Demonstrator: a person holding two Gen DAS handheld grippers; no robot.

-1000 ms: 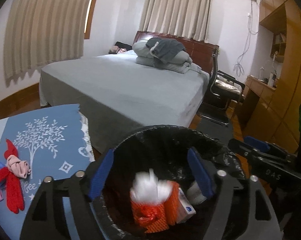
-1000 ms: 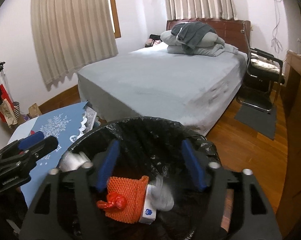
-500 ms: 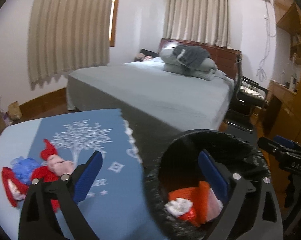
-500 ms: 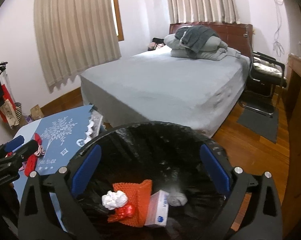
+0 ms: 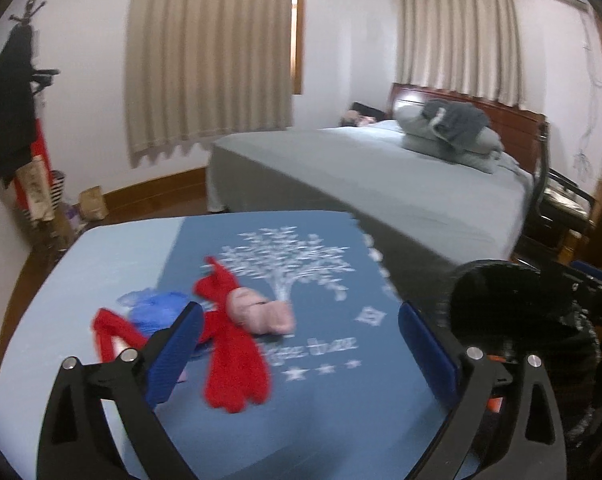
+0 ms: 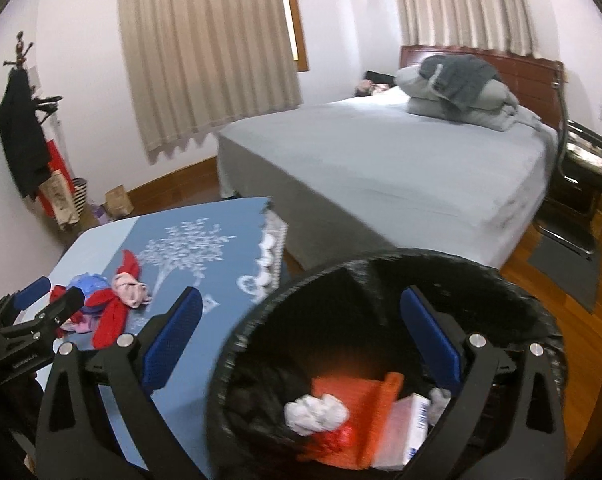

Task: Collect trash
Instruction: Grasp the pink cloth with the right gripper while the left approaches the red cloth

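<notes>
A black-lined trash bin (image 6: 381,280) stands beside the blue table; it also shows in the left wrist view (image 5: 513,300). Inside lie a white crumpled tissue (image 6: 315,414), an orange net bag (image 6: 357,396) and a small white box (image 6: 415,428). On the table (image 5: 333,412) lie a red cloth strip (image 5: 233,364), a pink wad (image 5: 259,312) and a blue crumpled bag (image 5: 157,308). My left gripper (image 5: 297,344) is open and empty over the table, just short of this pile. My right gripper (image 6: 301,340) is open and empty over the bin's left rim.
A grey bed (image 6: 401,152) with folded bedding stands behind the table and bin. A black chair (image 6: 581,176) and wooden floor are at the right. A coat rack (image 5: 13,120) and bags stand by the left wall.
Both grippers have opened wide, and a white tissue has dropped into the bin. My left gripper has swung left from the bin to the table. My right gripper has shifted slightly left.
</notes>
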